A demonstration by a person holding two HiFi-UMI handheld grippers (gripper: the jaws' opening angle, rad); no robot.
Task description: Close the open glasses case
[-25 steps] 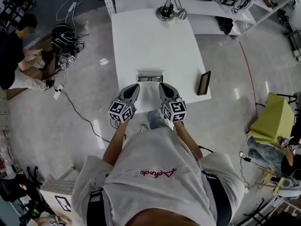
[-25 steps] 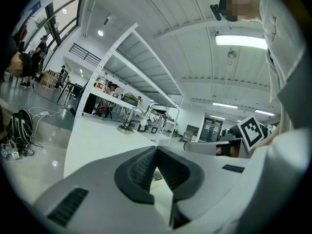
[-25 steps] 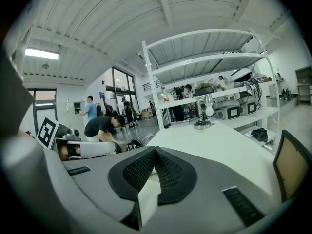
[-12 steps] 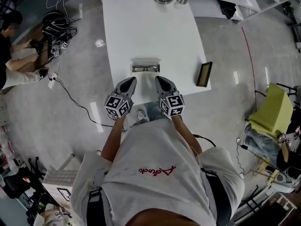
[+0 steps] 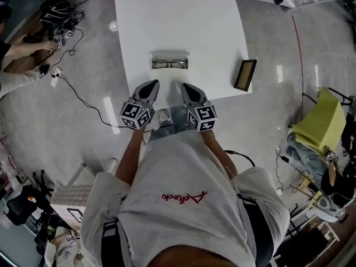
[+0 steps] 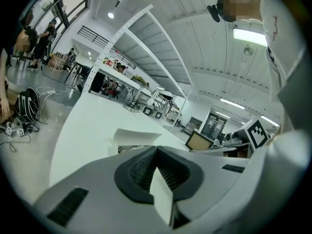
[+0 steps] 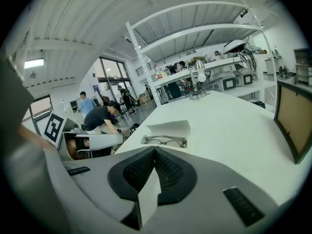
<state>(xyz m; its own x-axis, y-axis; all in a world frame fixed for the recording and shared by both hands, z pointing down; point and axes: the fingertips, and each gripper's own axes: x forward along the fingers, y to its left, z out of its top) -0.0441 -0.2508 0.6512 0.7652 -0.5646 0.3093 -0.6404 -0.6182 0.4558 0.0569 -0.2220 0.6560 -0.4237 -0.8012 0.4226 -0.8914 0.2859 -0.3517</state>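
The open glasses case (image 5: pixel 169 63) lies on the white table (image 5: pixel 167 15) near its front edge, lid up, with dark-rimmed glasses (image 5: pixel 169 64) inside. My left gripper (image 5: pixel 151 85) and right gripper (image 5: pixel 185 87) hover side by side at the table's front edge, just short of the case and apart from it. Both are shut with nothing held. In the left gripper view the case (image 6: pixel 132 139) shows beyond the closed left gripper (image 6: pixel 156 148). The right gripper view has the case (image 7: pixel 168 129) and glasses (image 7: pixel 165 141) ahead of the closed right gripper (image 7: pixel 155 150).
A brown picture frame (image 5: pixel 245 74) leans at the table's right front corner, also visible as the frame (image 7: pixel 292 121) and the frame (image 6: pixel 199 140). Cables (image 5: pixel 55 15) and a person's arm lie on the floor at left. A yellow-green object (image 5: pixel 320 128) sits at right.
Both grippers have sunk and drawn back from the case toward the table's front edge, staying shut. The case has not moved on the table.
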